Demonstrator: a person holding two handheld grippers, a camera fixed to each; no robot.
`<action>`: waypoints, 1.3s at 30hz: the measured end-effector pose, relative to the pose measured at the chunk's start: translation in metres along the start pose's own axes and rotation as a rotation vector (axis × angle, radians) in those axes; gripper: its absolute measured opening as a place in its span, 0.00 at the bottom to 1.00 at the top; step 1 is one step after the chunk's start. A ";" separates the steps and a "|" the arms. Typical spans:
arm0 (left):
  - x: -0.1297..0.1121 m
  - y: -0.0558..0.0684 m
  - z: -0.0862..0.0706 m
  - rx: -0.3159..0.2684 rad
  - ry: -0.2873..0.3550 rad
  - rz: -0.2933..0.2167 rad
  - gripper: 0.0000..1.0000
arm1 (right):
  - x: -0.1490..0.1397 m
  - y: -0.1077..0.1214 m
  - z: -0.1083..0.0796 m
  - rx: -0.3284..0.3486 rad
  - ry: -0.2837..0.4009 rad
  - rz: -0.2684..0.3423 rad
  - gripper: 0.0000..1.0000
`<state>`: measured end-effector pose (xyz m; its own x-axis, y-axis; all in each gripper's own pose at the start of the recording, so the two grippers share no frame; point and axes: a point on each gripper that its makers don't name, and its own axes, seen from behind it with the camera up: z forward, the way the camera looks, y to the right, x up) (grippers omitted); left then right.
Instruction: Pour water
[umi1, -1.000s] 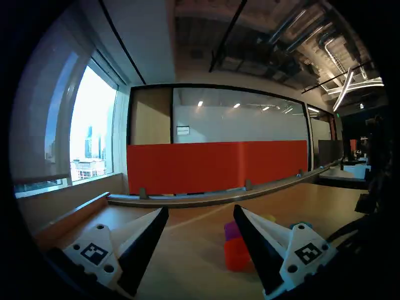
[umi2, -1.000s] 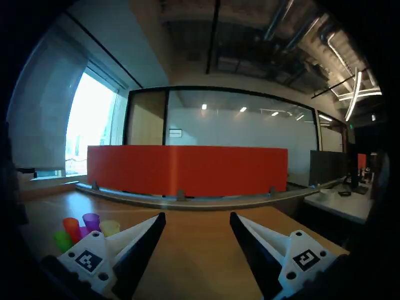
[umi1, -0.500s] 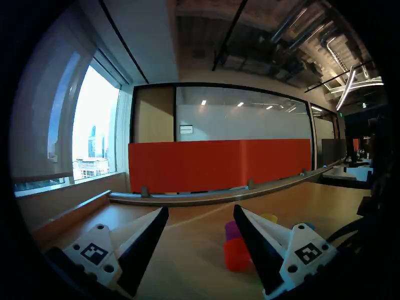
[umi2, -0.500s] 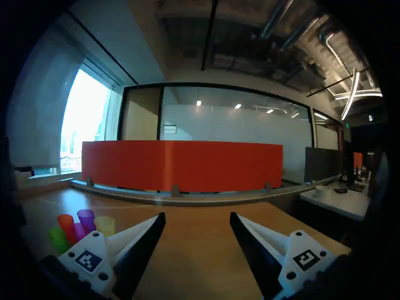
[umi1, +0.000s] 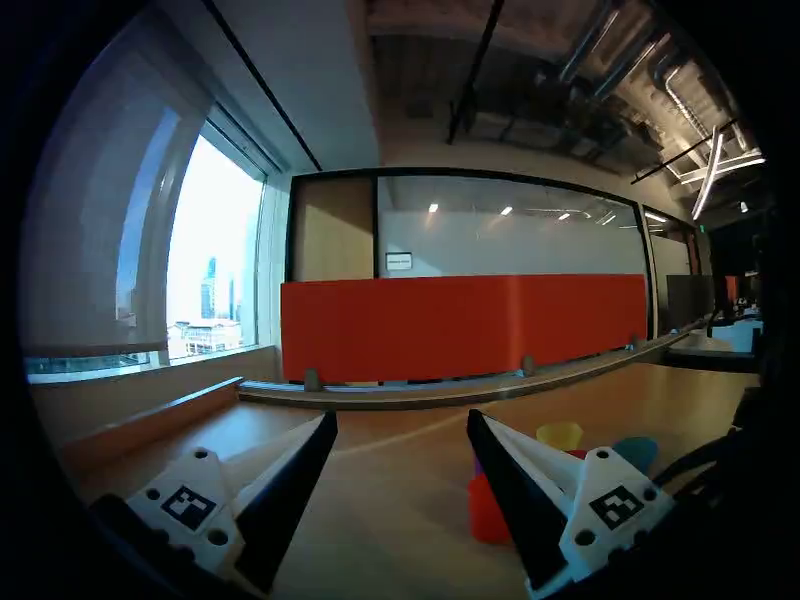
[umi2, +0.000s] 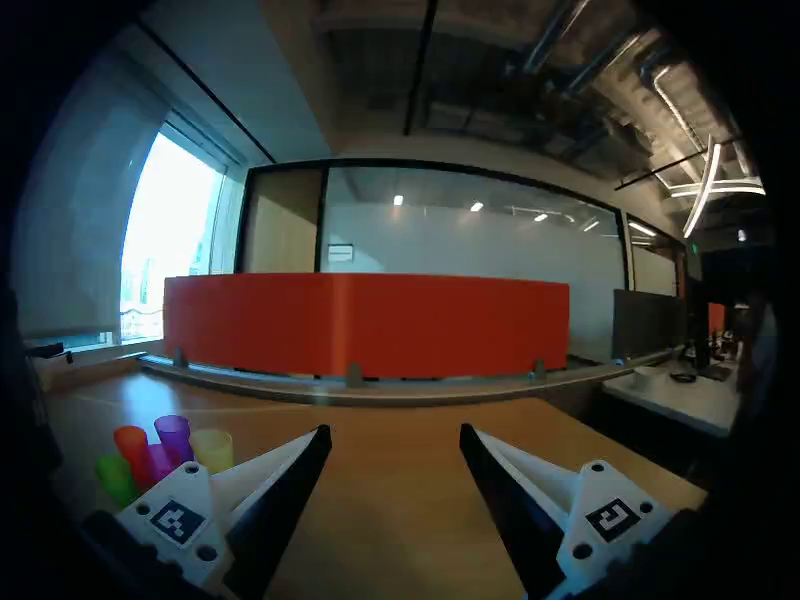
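Cups (umi2: 180, 440), translucent plastic, on smooth wooden table (umi2: 400, 510), left tool (umi1: 400, 414) and right tool (umi2: 394, 428) spread, empty

Orange partition (umi1: 460, 325) behind sunlit wooden desk (umi2: 400, 490)

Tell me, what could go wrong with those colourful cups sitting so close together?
1. The red cup sits partly behind a finger of the open left gripper; a careless move might tip it.
2. The purple cup stands bunched with other cups on the table, so grabbing it could knock its neighbours.
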<state>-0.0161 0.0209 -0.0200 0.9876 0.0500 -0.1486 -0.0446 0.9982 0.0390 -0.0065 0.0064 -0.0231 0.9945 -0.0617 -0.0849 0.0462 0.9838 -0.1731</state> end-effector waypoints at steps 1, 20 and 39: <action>-0.001 0.000 0.001 0.002 0.003 -0.005 0.96 | 0.000 0.000 0.000 -0.002 -0.001 0.001 1.00; -0.038 -0.002 0.006 0.010 -0.019 -0.004 0.96 | -0.008 0.009 -0.002 -0.041 -0.030 -0.011 1.00; -0.063 -0.010 0.010 0.022 -0.068 -0.007 0.97 | -0.016 0.012 0.000 -0.051 -0.051 -0.013 1.00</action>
<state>-0.0763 0.0072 -0.0010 0.9959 0.0399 -0.0811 -0.0350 0.9976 0.0604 -0.0218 0.0196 -0.0239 0.9974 -0.0646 -0.0325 0.0558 0.9729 -0.2242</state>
